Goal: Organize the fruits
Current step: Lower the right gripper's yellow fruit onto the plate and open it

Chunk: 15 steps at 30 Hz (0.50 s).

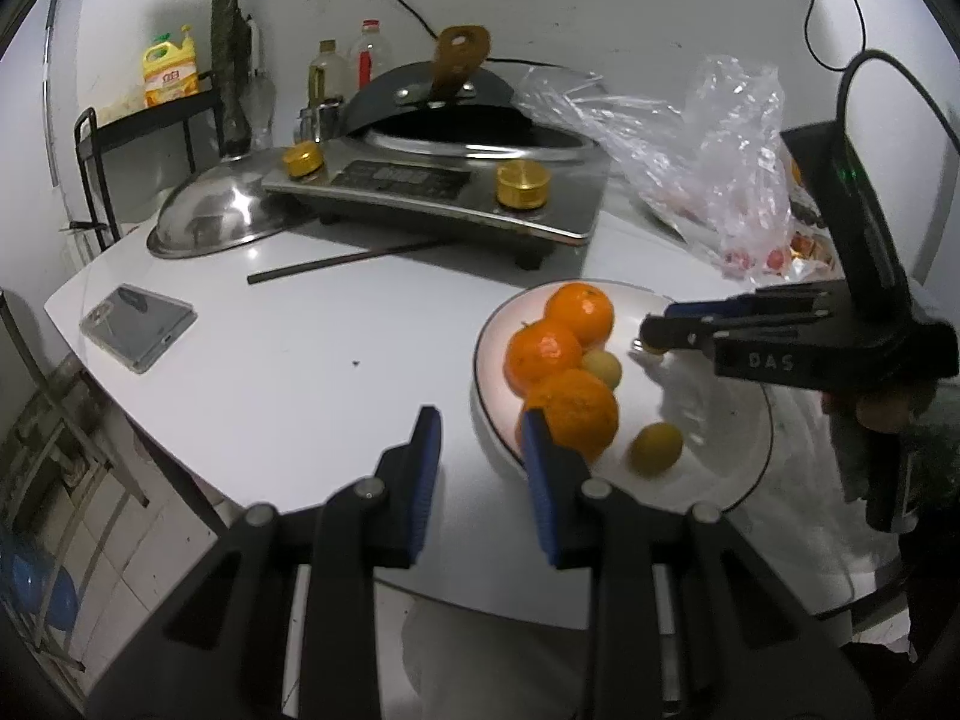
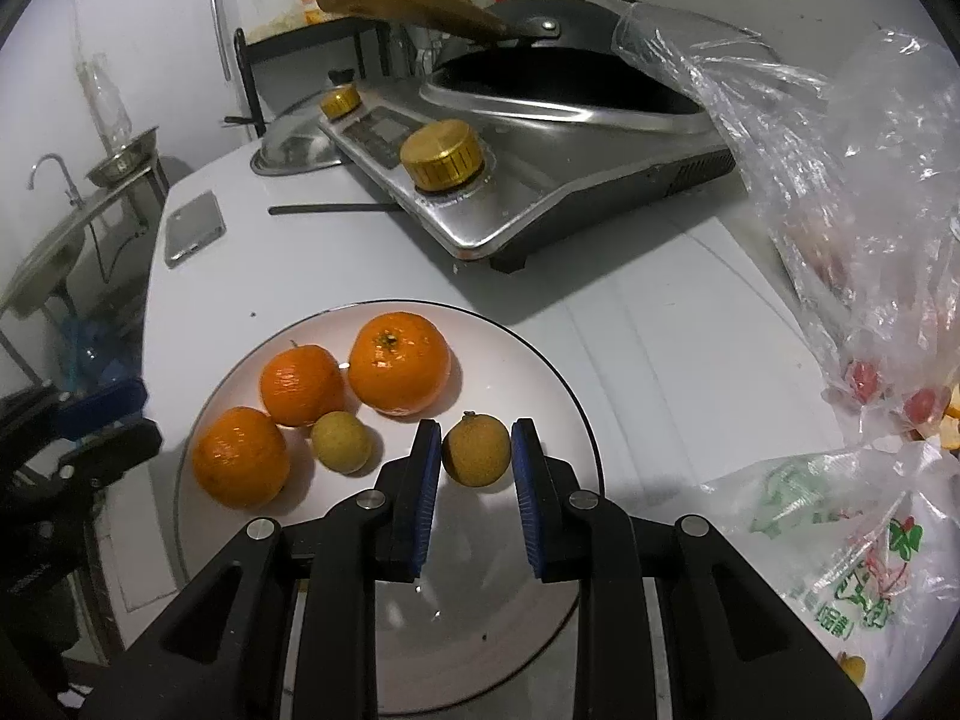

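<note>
A white plate (image 1: 714, 420) (image 2: 528, 372) near the table's front holds three oranges (image 1: 540, 354) (image 2: 300, 384). A small yellow-brown fruit (image 1: 602, 367) (image 2: 339, 441) lies beside them. Another small fruit (image 1: 656, 449) lies apart on the plate. My right gripper (image 2: 476, 425) (image 1: 651, 330) hangs over the plate, shut on a third small yellow-brown fruit (image 2: 476, 450). In the left wrist view that fruit is almost hidden behind the fingers. My left gripper (image 1: 480, 420) (image 2: 138, 420) hovers at the plate's left rim. Its jaws are narrow with nothing between them.
A steel induction cooker (image 1: 432, 192) (image 2: 540, 180) with a black wok stands behind the plate. A phone (image 1: 138, 327) (image 2: 192, 228), a thin black rod (image 1: 342, 261) and a steel lid (image 1: 216, 216) lie to the left. Plastic bags (image 1: 720, 138) (image 2: 852, 252) crowd the right side.
</note>
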Each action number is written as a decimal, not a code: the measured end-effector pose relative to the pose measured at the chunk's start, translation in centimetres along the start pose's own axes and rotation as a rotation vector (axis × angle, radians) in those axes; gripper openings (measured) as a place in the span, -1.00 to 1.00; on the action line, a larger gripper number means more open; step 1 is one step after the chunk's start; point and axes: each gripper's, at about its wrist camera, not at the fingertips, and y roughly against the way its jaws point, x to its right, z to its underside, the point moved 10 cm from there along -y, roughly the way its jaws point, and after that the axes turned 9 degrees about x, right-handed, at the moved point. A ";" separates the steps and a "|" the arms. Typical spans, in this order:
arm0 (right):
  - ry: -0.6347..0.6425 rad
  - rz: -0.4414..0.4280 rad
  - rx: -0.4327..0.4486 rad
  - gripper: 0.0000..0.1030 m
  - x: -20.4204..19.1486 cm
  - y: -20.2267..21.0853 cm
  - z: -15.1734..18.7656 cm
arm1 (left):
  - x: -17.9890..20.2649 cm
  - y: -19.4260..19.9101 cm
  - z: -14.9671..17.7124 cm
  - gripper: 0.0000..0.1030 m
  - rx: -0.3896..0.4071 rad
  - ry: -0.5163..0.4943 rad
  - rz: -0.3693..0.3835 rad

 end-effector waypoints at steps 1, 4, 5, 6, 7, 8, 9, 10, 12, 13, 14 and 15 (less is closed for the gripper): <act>0.001 0.000 -0.003 -0.50 0.0 -0.2 0.1 | -0.1 -0.1 0.0 -0.43 -0.001 0.002 0.000; 0.009 0.002 -0.008 -0.50 -0.2 -0.6 0.2 | -0.2 -0.3 0.2 -0.43 -0.005 0.007 0.000; 0.009 0.003 -0.008 -0.49 -0.2 -0.6 0.2 | -0.2 -0.3 0.2 -0.43 -0.006 0.009 0.002; 0.009 0.004 -0.008 -0.49 -0.2 -0.6 0.1 | -0.2 -0.4 0.2 -0.43 -0.006 0.010 0.003; 0.009 0.005 -0.008 -0.49 -0.2 -0.6 0.1 | -0.2 -0.3 0.2 -0.43 -0.005 0.010 0.005; 0.009 0.006 -0.009 -0.49 -0.2 -0.6 0.1 | -0.1 -0.3 0.2 -0.43 -0.004 0.009 0.006; 0.008 0.007 -0.011 -0.49 -0.2 -0.6 0.2 | 0.0 -0.3 0.2 -0.41 -0.003 0.008 0.007; 0.009 0.009 -0.013 -0.49 -0.2 -0.6 0.2 | 0.0 -0.3 0.2 -0.37 -0.002 0.008 0.008; 0.009 0.011 -0.015 -0.49 -0.2 -0.6 0.2 | 0.2 -0.3 0.1 -0.36 0.000 0.006 0.007; 0.009 0.011 -0.016 -0.49 -0.3 -0.6 0.1 | 0.2 -0.3 0.1 -0.36 -0.001 0.005 0.007; 0.007 0.013 -0.016 -0.49 -0.2 -0.6 0.1 | 0.2 -0.2 0.1 -0.35 0.000 0.005 0.007; 0.007 0.014 -0.016 -0.46 -0.2 -0.6 0.1 | 0.3 -0.2 0.1 -0.34 0.000 0.003 0.005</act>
